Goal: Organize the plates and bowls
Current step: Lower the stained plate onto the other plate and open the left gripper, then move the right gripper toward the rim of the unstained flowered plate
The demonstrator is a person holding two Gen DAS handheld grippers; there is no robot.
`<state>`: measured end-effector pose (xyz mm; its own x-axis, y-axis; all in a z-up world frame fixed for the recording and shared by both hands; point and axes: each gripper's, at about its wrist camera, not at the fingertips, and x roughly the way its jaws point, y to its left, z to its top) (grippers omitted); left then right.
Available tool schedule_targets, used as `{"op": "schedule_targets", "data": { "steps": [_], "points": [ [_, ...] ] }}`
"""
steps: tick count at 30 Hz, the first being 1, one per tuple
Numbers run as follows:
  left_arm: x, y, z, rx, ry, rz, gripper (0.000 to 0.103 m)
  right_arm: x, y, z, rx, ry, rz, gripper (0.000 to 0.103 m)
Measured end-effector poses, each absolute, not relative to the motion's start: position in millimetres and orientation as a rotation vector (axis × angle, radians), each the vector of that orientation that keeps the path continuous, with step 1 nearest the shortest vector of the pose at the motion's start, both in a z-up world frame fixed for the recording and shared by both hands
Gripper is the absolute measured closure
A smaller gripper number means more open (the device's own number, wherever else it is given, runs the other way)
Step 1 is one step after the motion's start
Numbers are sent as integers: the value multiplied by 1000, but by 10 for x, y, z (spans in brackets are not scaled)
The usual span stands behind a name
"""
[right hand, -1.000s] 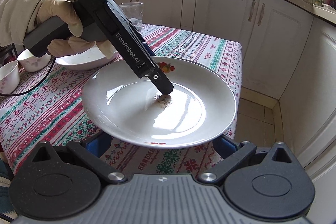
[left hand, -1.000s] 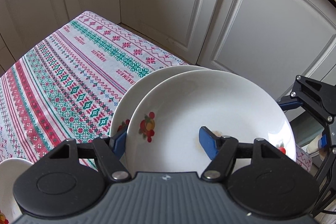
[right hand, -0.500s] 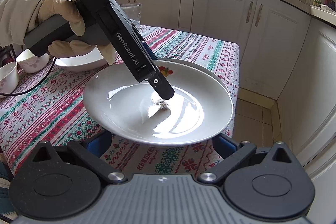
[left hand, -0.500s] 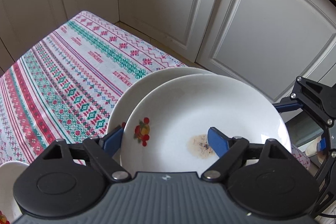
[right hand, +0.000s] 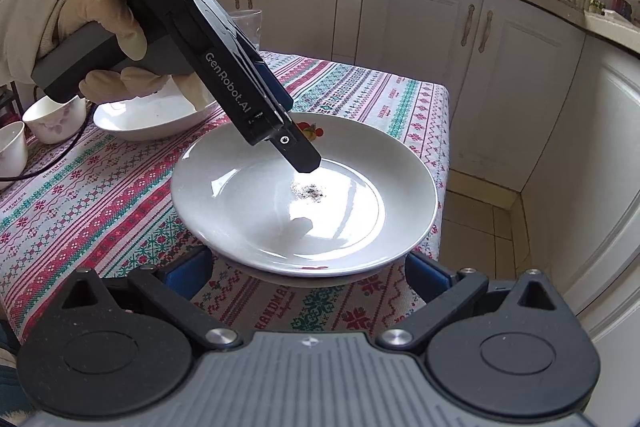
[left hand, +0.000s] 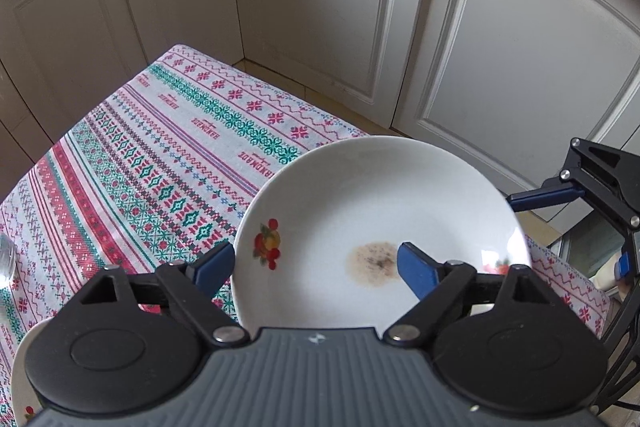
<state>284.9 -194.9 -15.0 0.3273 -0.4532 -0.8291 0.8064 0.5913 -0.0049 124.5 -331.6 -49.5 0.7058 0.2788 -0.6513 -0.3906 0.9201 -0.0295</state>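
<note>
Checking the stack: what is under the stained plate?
Under the stained plate, a second plate's rim peeks out along the near edge. The rest of it and the tablecloth below are covered.

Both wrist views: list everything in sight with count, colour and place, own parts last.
plate: one on top, white with fruit print and a brown stain, table's corner; a second rim seems to show beneath
shallow bowl: one, white, behind the gloved hand
small bowls: two, white, far left edge of the table
glass: one, clear, far side of the table
tablecloth: one, red, green and white pattern
cabinets: cream, around the table
left tool: black with blue pads, open above the plate
right tool: same, open at the plate's near rim
gloved hand: beige, holds the left tool
</note>
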Motion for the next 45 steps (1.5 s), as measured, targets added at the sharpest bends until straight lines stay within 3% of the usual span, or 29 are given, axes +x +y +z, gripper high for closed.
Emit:
{"op": "schedule_targets", "data": {
  "steps": [20, 31, 45],
  "points": [
    [1873, -1250, 253, 299, 696, -645, 9, 788, -3130, -253, -132, 598, 334, 0],
    [1385, -835, -194, 183, 656, -363, 8, 526, -3009, -297, -65, 578, 328, 0],
    [1576, -421, -704, 133, 708, -87, 8, 507, -2808, -388, -20, 588, 381, 0]
  ]
}}
